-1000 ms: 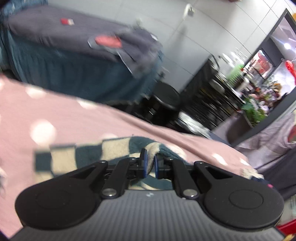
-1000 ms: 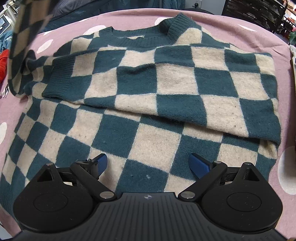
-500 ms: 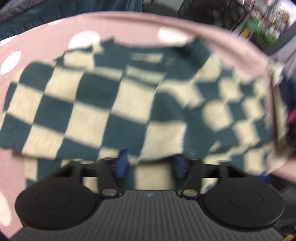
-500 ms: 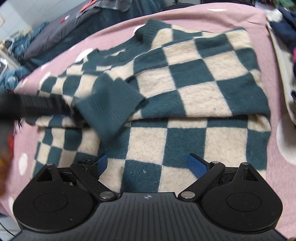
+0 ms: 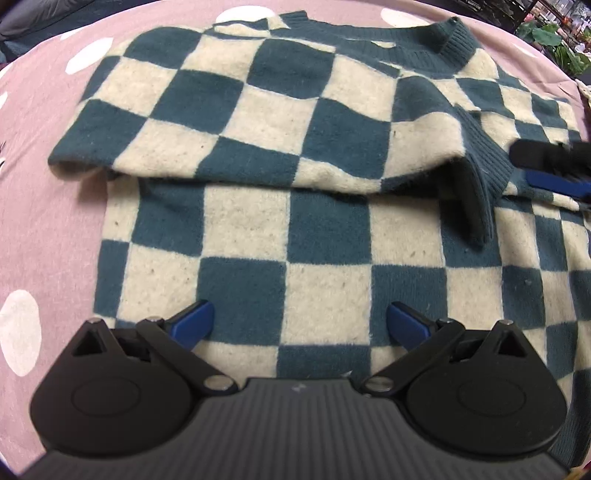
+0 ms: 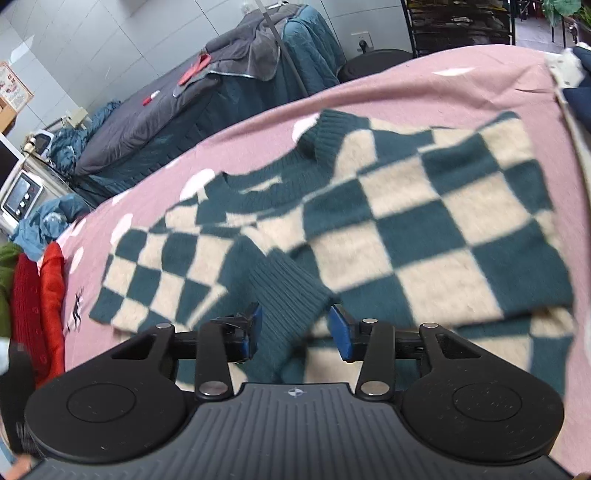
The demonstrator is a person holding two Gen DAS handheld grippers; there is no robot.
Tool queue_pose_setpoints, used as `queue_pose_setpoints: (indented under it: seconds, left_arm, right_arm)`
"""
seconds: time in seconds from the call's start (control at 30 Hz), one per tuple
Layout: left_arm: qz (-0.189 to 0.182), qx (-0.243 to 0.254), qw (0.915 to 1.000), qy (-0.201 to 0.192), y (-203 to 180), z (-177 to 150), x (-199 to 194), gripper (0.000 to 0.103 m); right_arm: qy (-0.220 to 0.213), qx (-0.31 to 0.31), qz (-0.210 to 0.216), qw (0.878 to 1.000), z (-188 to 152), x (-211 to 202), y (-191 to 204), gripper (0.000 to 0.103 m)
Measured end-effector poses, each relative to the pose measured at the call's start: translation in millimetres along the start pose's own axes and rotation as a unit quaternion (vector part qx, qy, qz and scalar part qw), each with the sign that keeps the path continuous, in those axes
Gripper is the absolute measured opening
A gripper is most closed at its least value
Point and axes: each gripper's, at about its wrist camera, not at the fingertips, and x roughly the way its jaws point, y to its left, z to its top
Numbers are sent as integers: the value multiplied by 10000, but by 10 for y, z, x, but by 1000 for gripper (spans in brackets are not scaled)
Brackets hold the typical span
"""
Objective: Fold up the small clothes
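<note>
A teal and cream checked sweater [image 5: 295, 206] lies flat on the pink dotted cloth [image 5: 44, 221], both sleeves folded across its chest. My left gripper [image 5: 300, 325] is open and empty over the sweater's lower body. My right gripper [image 6: 294, 332] is partly open, its jaws on either side of the ribbed teal cuff [image 6: 284, 295] of the left sleeve; I see no grip on it. The right gripper also shows at the right edge of the left wrist view [image 5: 554, 170], beside the cuff [image 5: 476, 184].
Red and green clothes [image 6: 33, 306] are piled at the cloth's left edge. A bed with grey and teal covers [image 6: 192, 96] stands behind. Dark clothes [image 6: 580, 85] lie at the right. A black shelf [image 6: 458, 22] is at the back.
My left gripper has let go of the sleeve, opened wide and dropped back over the sweater's body. My right gripper has narrowed and moved to the sleeve cuff.
</note>
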Motion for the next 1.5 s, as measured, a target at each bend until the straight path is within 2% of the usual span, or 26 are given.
queue_pose_setpoints:
  seconds: [0.13,0.27,0.3,0.33,0.37,0.4,0.47,0.63,0.7,0.8,0.93,1.0,1.1,1.17,1.23,1.27,1.3,1.43,1.5]
  left_arm:
    - [75,135,9999,44,-46,3,64,103]
    - [122,172,9998,-31,-113,-19,100,103]
    - [122,150,9998,-73,-132,-32,104,103]
    - [125,137,9998,-109,-108,-28,84,103]
    - [135,139,9997,-132,-109,-38,84,103]
    - [144,149,9997,-140,-112,-47,84,103]
    - [132,150,9997,-126,-115,-80,64,103]
    - [27,24,10000,-45,-54,-51,61,103]
    - [-17,-55,10000,-34,-19,-17,29,103]
    - [-50,-143,9999,-36,14,0,21,103]
    - [-34,-184,9998,-2,31,28,15,103]
    - [-88,-252,9996,53,56,60,8,103]
    - [-369,-779,9962,-71,260,149,-119,103]
    - [-476,-1279,9895,-483,476,210,-313,103]
    - [-548,-1792,9781,-909,735,290,-516,103]
    - [-568,-1996,9721,-1094,866,344,-600,103]
    - [-549,-2161,9670,-1230,992,407,-658,103]
    - [-505,-2706,9534,-1236,1428,861,-691,102]
    - [-445,-2836,9508,-1163,1545,1088,-642,102]
  right_arm:
    - [348,169,-308,9988,-2,259,3,70]
    - [217,630,-314,9973,-39,251,-48,68]
    - [209,638,-297,9973,-40,253,-45,64]
    - [220,624,-251,9975,-40,255,-43,45]
    - [258,618,-183,9976,-36,261,-45,18]
    - [306,629,-95,9975,-34,268,-47,12]
    - [217,580,-61,9981,-32,212,-43,11]
    - [-344,267,-239,9988,130,-126,-88,9]
    - [-528,31,-370,9979,244,-294,-142,9]
    - [-682,-290,-910,9931,393,-483,-307,9]
    - [-467,-66,-1308,9903,483,-529,-677,9]
    - [-295,-91,-1342,9905,486,-462,-732,9]
    - [-161,-64,-1481,9888,466,-355,-724,9]
    - [-42,-98,-1596,9871,463,-270,-722,19]
    - [3,-84,-1628,9866,461,-229,-730,27]
    - [6,-77,-1620,9868,460,-236,-732,44]
    - [23,-70,-1618,9868,456,-228,-738,49]
    - [78,-124,-1608,9869,438,-210,-735,58]
    - [123,-152,-1609,9868,439,-188,-726,61]
